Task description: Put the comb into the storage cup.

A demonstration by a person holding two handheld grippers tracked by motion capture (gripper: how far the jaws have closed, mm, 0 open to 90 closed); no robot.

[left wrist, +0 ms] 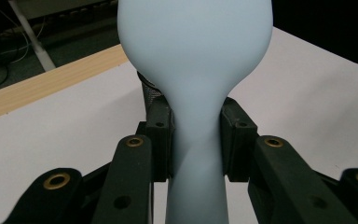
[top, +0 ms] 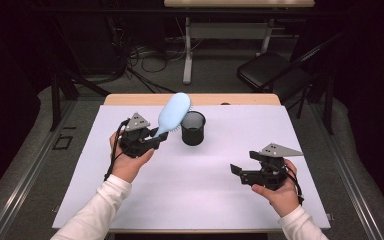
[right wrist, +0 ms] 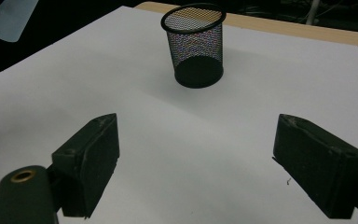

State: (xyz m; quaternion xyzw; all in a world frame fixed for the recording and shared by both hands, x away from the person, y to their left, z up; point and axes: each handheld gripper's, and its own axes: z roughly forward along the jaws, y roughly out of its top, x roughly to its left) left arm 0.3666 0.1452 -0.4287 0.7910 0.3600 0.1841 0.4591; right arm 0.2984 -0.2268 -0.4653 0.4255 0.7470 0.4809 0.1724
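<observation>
Smooth pale-blue hairbrush [top: 172,116] clamped in left hand-held gripper [top: 156,139] beside black mesh cup [top: 193,128]; right hand-held gripper [top: 236,170] agape.

The mesh cup [top: 193,128] stood upright on the sheet [top: 190,195], toward the far edge of the table [top: 130,99]. Left of the cup, the left gripper [top: 156,138] held the hairbrush [top: 174,113] by its handle, raised off the sheet, with the brush head slanting up beside and above the cup's rim. The right gripper [top: 236,170] sat nearer the person and right of the cup, well apart from it, its 2 jaws apart.
</observation>
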